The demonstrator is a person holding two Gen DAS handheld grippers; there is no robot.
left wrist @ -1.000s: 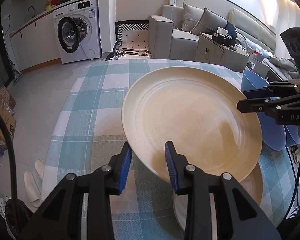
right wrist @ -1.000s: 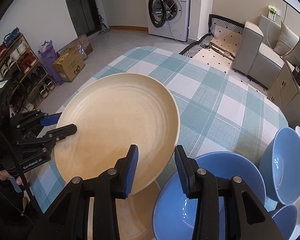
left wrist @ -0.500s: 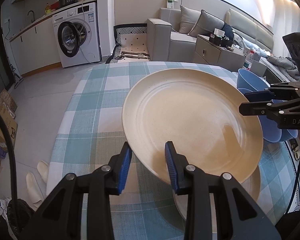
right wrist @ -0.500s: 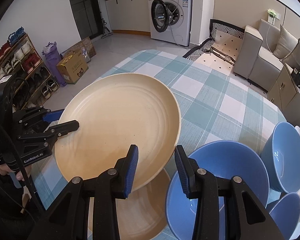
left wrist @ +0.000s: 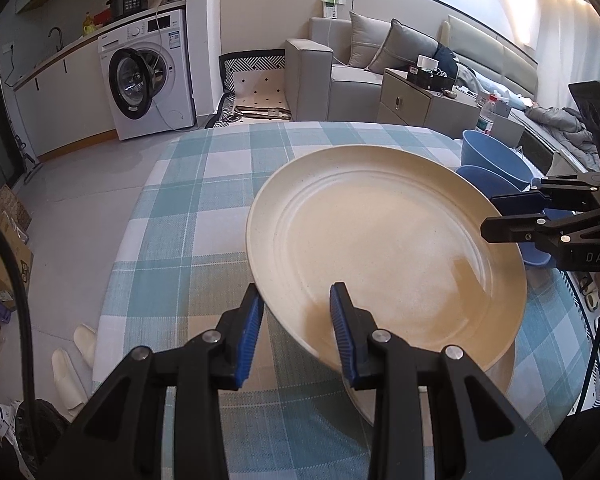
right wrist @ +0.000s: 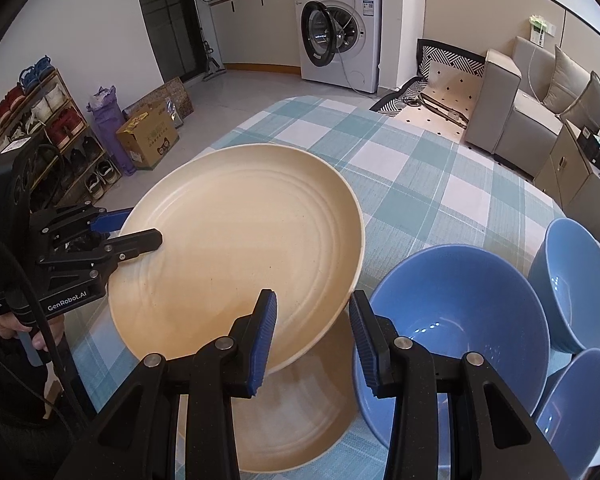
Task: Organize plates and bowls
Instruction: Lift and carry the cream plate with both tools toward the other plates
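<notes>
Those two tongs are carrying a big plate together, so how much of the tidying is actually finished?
Little looks finished. In hand: the left tongs and right tongs each grip the rim of a cream plate, held above the checked tablecloth. A second cream plate lies beneath it. Left: setting this plate down, perhaps on that one, and gathering the three blue bowls, which sit side by side, unstacked.

Both grippers clamped on the cream plate (left wrist: 384, 240), opposite rims, plate off the table. Left gripper (left wrist: 296, 332) on the near-left rim, angled down. Right gripper (right wrist: 312, 336) on the far-right rim, pitched steeper. A hand (right wrist: 24, 330) wraps the left gripper's handle.
</notes>
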